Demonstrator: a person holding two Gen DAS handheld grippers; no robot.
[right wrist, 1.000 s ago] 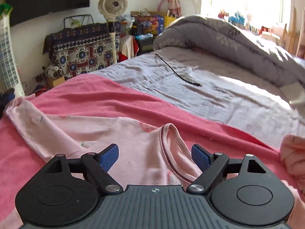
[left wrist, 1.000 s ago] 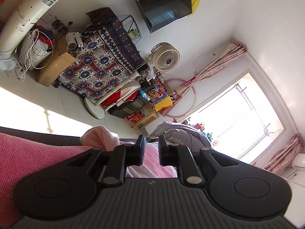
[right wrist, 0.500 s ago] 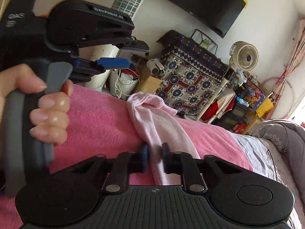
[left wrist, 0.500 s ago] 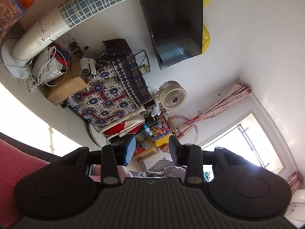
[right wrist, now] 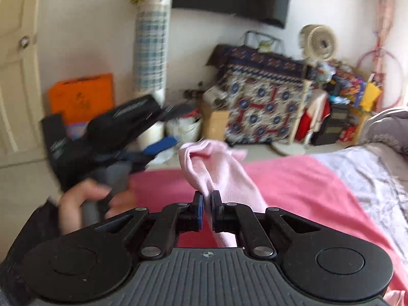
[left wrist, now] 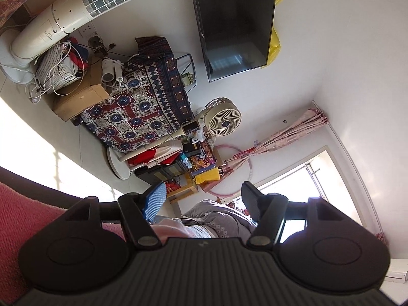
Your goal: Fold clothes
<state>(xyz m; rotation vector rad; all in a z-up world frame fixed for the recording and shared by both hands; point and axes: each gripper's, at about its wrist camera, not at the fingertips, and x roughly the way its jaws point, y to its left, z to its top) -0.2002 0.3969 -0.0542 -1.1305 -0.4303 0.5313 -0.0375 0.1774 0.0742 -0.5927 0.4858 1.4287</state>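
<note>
In the right wrist view my right gripper (right wrist: 207, 199) is shut on a light pink garment's sleeve (right wrist: 216, 168), which rises bunched above the jaws over a pink blanket (right wrist: 293, 188). Left of it a hand holds my left gripper (right wrist: 163, 150), blurred, with blue pads apart. In the left wrist view the left gripper (left wrist: 204, 195) has its jaws opening with nothing between them. It points level off the bed's end toward the room. A bit of pink cloth (left wrist: 168, 229) shows below its fingers.
Beyond the bed's end stand a patterned cloth-covered cabinet (right wrist: 262, 104), a white fan (right wrist: 321, 43), a tall tower unit (right wrist: 150, 38), a wall screen (left wrist: 234, 23) and cluttered shelves (right wrist: 344, 112). A grey quilt (right wrist: 387, 127) lies at the right.
The left gripper's jaws went from nearly shut to wide apart and let the pink cloth go. The right gripper swung left from the shirt's neckline, shut on the sleeve and lifted it.
</note>
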